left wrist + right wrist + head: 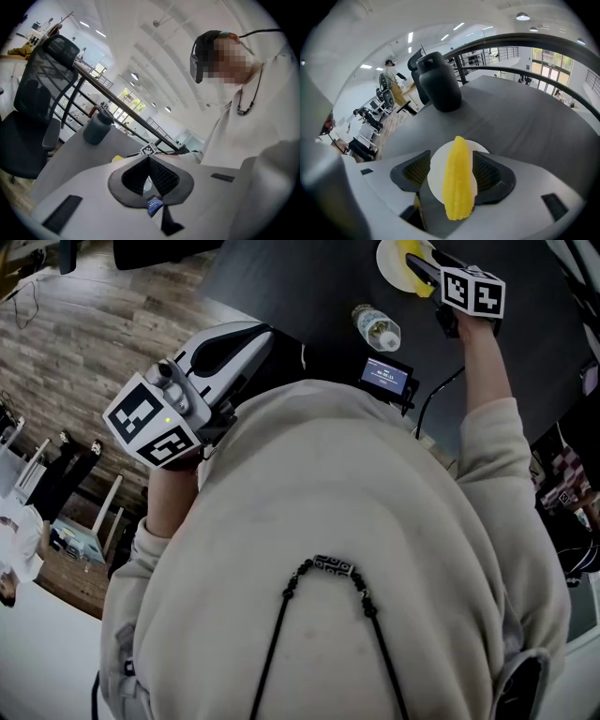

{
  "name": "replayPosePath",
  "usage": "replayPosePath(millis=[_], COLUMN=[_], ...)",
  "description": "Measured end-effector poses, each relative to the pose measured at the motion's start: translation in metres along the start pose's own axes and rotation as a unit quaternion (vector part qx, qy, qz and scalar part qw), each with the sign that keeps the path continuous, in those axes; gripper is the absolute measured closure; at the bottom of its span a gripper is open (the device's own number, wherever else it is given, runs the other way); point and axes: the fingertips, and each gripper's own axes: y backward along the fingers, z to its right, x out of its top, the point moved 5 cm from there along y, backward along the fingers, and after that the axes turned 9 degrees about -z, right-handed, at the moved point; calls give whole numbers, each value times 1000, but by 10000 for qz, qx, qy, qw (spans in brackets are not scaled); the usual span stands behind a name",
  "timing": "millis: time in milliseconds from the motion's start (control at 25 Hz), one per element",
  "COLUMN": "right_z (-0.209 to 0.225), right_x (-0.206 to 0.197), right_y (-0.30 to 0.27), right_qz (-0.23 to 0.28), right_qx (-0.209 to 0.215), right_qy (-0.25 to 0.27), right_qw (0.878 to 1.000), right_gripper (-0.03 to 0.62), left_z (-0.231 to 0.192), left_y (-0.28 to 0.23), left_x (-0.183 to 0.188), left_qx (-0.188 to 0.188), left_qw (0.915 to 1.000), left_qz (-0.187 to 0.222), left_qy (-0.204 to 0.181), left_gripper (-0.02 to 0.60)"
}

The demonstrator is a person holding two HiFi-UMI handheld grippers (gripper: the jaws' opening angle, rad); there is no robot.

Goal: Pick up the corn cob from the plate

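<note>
**Corn cob** (458,183): yellow and tapered. It lies on the white plate (437,164), lengthwise between the right gripper's jaws.

**Right gripper** (452,171): jaws wide apart, straddling the cob without pressing it. The cob sits nearer the right-hand pad.

**Left gripper** (149,174): jaws closed at the tips, nothing in them, held off to the side.

**Hazards, as judged:**
- Uneven contact on closing may roll the cob sideways.
- The taper may let the cob squirt forward out of the pads.
- Jaw tips coming in too low may catch the plate's rim and shove it.
</note>
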Motion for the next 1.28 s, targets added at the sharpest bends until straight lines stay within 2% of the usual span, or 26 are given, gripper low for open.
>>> replayPosePath(millis=[200, 760, 1000, 1280], right_z=[12, 18, 15, 14], right_x=[-14, -23, -28, -30], right_y=[-19, -45, -50, -39], right_qz=[-258, -613, -887, -730], right_qx=[-67, -49, -134, -105], right_qy=[-192, -209, 147, -52], right_qw=[9995, 9979, 9959, 9973], right_gripper=[322, 322, 350, 352], left_z=[-4, -6, -4, -1], left_y=[6, 10, 9, 6], left_x=[-6, -12, -12, -9], left_qx=[90, 165, 151, 97], left_qw=[9999, 9996, 9997, 9999], left_qz=[50, 98, 91, 87], left_qy=[110, 210, 195, 93], left_gripper=[581, 581, 581, 581])
